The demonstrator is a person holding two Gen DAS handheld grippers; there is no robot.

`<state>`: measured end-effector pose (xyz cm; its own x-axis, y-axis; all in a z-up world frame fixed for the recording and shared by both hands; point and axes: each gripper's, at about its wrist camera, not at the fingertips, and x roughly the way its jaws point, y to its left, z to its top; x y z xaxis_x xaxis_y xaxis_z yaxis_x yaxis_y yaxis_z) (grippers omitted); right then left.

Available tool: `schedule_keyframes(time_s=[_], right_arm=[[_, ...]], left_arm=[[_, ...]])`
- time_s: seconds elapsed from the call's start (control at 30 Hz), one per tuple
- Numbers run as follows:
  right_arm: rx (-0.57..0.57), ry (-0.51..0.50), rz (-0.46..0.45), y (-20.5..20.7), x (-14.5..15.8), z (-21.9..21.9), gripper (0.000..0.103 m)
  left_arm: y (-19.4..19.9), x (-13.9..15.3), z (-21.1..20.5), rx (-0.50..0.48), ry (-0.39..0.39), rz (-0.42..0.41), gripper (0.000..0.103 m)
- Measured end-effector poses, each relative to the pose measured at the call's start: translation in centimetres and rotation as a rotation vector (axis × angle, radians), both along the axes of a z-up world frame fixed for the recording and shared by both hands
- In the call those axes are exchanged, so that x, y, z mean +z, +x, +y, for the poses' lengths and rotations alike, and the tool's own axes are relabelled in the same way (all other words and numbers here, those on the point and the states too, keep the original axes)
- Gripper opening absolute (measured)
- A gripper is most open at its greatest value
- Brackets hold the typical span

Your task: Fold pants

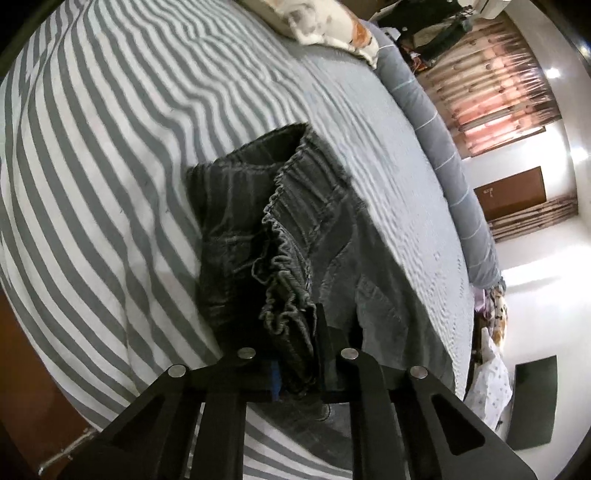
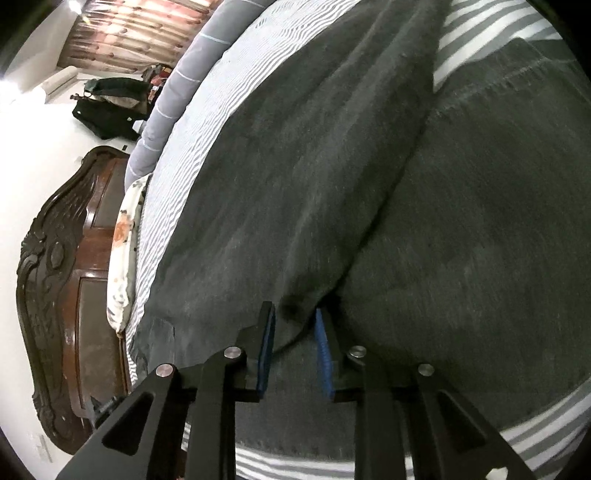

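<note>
Dark grey pants [image 1: 258, 206] lie on a grey-and-white striped bed cover [image 1: 110, 166]. In the left wrist view their gathered elastic waistband runs away from me, and my left gripper [image 1: 297, 350] is shut on its near end, the fabric bunched between the fingers. In the right wrist view the pants [image 2: 461, 221] fill most of the picture, two broad panels meeting in a crease. My right gripper [image 2: 294, 314] pinches a raised fold of that crease between its blue pads [image 2: 323, 354]. The striped cover [image 2: 192, 147] shows beyond the cloth.
A patterned pillow [image 1: 325, 22] and a grey rolled duvet [image 1: 436, 147] lie along the bed's far side. A carved dark wooden headboard [image 2: 62, 277] stands at the bed's end. Dark clothes [image 2: 107, 110] and a dark mat [image 1: 532, 402] lie on the white floor.
</note>
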<state>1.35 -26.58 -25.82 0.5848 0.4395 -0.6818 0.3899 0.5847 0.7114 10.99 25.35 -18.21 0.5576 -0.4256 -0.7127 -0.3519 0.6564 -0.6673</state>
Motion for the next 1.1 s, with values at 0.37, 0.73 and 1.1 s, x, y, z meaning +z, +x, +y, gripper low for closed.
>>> schedule_keyframes(time_s=[0.37, 0.73, 1.1], right_arm=[[-0.005, 0.032, -0.026, 1.0, -0.1, 0.6, 0.034], [0.021, -0.079, -0.054, 1.0, 2.4, -1.1, 0.005], [0.159, -0.139, -0.02, -4.2, 4.4, 3.1, 0.005]], left_arm=[[1.5, 5.0, 0.0, 0.01, -0.043, -0.08, 0.011], [4.1, 3.7, 1.4, -0.024, 0.002, 0.006, 0.011], [6.4, 3.7, 2.7, -0.208, 0.193, 0.067, 0.011]])
